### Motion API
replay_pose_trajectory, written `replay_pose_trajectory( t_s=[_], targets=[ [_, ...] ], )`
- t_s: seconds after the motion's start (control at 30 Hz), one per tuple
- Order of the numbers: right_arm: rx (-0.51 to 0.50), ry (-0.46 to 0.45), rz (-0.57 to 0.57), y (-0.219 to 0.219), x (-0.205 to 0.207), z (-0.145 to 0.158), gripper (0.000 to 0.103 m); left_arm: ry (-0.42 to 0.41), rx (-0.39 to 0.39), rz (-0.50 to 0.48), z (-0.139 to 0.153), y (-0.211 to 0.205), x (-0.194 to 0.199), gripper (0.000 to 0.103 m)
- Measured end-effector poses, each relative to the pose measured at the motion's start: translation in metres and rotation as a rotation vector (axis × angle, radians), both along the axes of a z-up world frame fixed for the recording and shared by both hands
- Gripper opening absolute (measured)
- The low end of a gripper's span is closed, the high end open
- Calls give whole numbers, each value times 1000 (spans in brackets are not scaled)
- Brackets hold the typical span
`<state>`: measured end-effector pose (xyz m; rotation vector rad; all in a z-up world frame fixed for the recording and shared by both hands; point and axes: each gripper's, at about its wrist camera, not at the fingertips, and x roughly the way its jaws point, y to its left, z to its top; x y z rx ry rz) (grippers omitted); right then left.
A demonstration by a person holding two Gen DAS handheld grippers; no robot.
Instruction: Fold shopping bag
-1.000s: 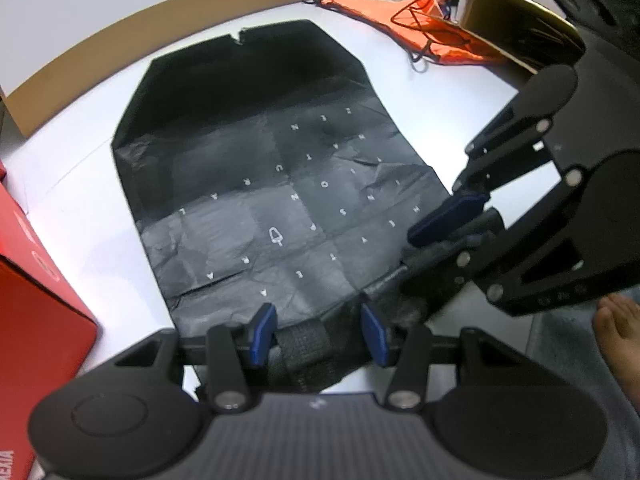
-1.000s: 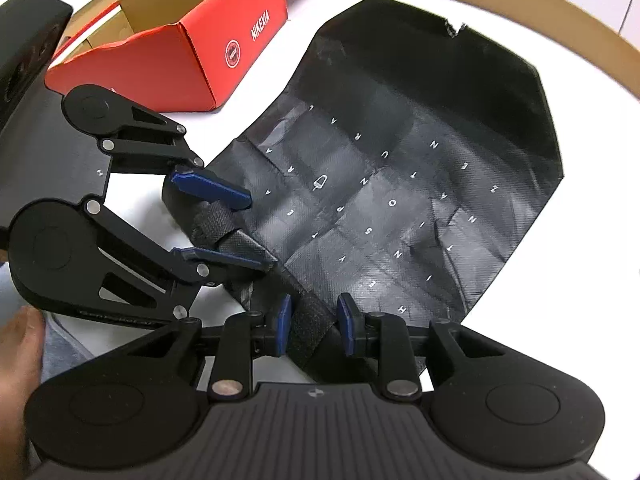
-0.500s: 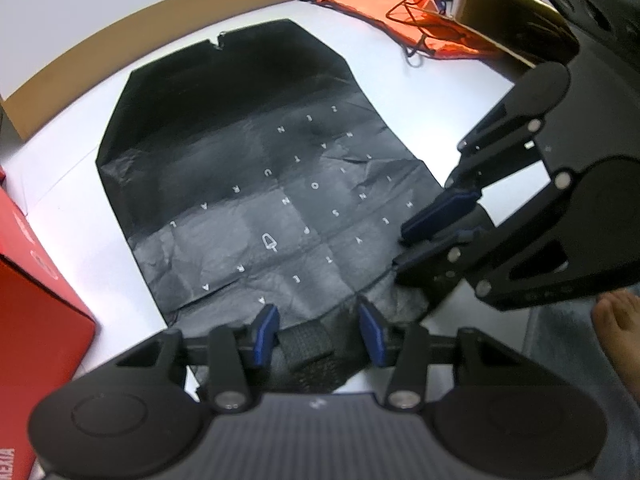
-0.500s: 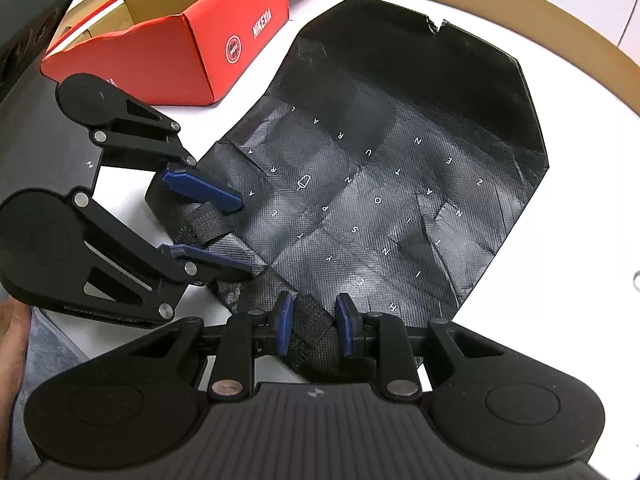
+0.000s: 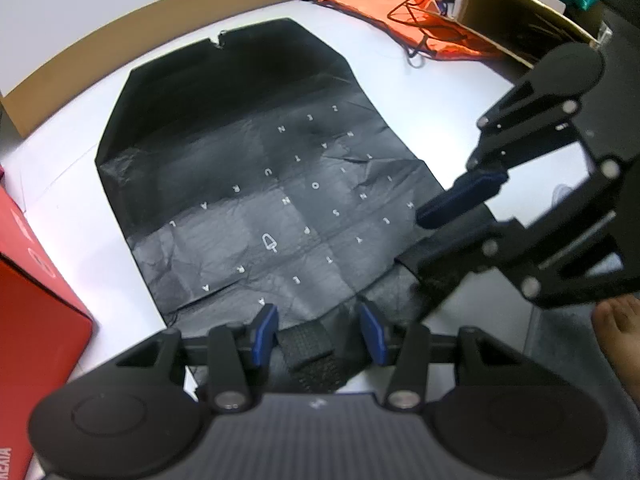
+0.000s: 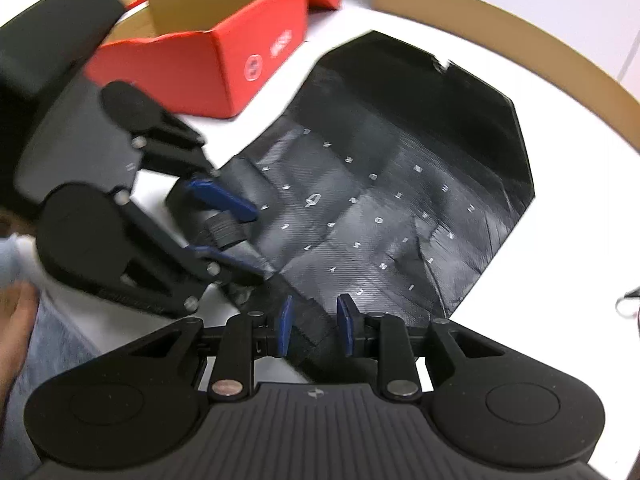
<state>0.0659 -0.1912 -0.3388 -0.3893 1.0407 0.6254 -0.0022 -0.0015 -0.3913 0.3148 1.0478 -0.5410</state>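
Observation:
A black shopping bag (image 5: 248,168) with small white letters lies flat on the white table; it also shows in the right wrist view (image 6: 400,184). My left gripper (image 5: 318,330) sits at the bag's near edge, jaws apart, with a black woven handle strap (image 5: 312,354) lying loose between them. My right gripper (image 6: 314,326) is at the same edge further right, jaws partly apart around bag fabric and strap. Each gripper shows in the other's view, the right (image 5: 456,216) and the left (image 6: 224,224).
A red cardboard box (image 6: 208,68) stands left of the bag, seen also in the left wrist view (image 5: 28,320). An orange drawstring bag (image 5: 404,24) and a brown carton (image 5: 516,20) lie at the far right. A brown board (image 5: 120,36) rims the table's far side.
Both grippers have lifted and pulled back a little along the bag's near edge. The right gripper's jaws have widened slightly. The views have tilted; the bag stays flat.

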Motion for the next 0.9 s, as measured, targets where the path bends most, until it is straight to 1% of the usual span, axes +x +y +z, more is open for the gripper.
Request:
replay_pose_trajectory(
  t_s=[0.03, 0.1, 0.17, 0.23, 0.37, 0.43, 0.47, 0.57, 0.67, 0.77, 0.9],
  targets=[
    [-4, -3, 18, 1, -1, 0, 29, 3, -1, -13, 1, 3, 1, 50],
    [-23, -12, 71, 4, -7, 1, 31, -1, 0, 0, 4, 2, -5, 50],
    [-36, -5, 89, 3, -10, -2, 31, -6, 2, 15, 5, -1, -9, 50],
    [-53, -4, 105, 3, -13, -6, 31, -5, 4, 5, 3, 0, -5, 50],
    [-84, -20, 142, 5, -19, -9, 32, -2, 9, 12, 4, -1, -6, 50],
    [-89, -17, 148, 6, -18, -10, 33, -2, 9, 13, 4, -2, -7, 50],
    [-97, -18, 159, 8, -19, -11, 37, -3, 9, 13, 5, -2, -8, 50],
    [-135, -33, 206, 14, -23, -17, 39, -6, 9, 11, 5, -1, -9, 50],
    [-150, -44, 224, 18, -23, -21, 39, -12, 6, 10, 6, -1, -10, 49],
    [-141, -24, 208, 19, -20, -21, 38, -27, 13, 2, 9, -3, -13, 50],
    [-147, -30, 213, 23, -24, -21, 37, -50, 12, 4, 17, -1, -17, 49]
  ],
)
